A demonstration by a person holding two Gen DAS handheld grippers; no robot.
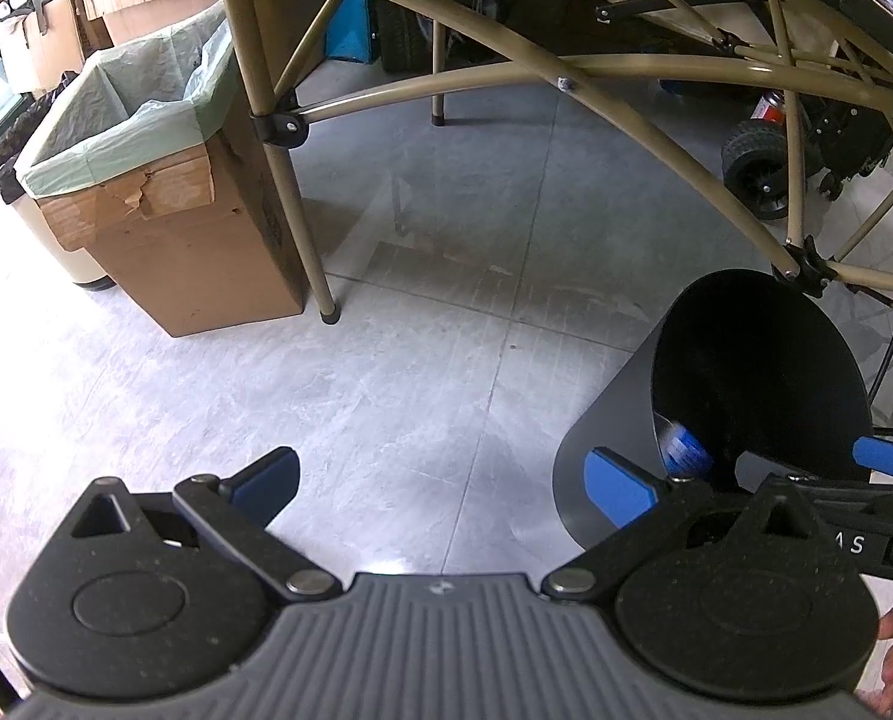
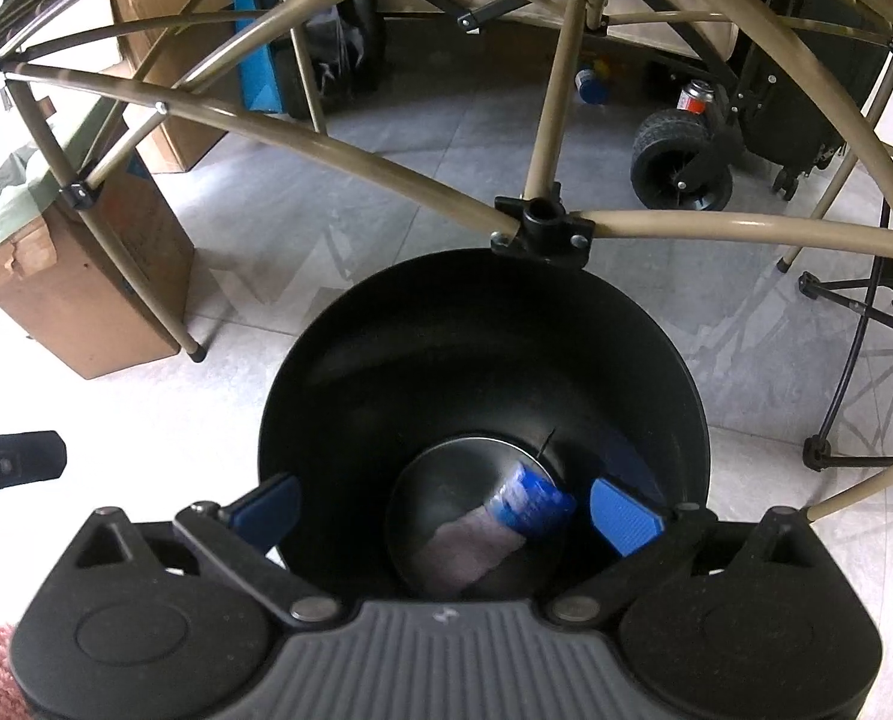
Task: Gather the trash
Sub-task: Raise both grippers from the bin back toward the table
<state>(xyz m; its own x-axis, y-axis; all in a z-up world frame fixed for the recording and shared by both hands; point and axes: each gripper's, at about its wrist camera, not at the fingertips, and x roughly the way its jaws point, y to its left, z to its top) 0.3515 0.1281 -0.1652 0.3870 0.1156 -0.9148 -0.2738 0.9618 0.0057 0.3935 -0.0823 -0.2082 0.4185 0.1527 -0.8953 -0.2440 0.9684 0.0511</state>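
Frame of tan metal tubes arching just behind black round bin, smooth and dark inside. Cardboard box lined with pale green bag, well left of bin. Right gripper above bin's mouth, jaws spread wide, empty. Left gripper beside bin, jaws likewise open, empty. Blue-and-white crumpled wrapper lying on bin's bottom, directly below right jaws, long axis slanting.

wrapper: blurred, print unreadable
bin: base hidden behind left gripper
box: cut by left edge
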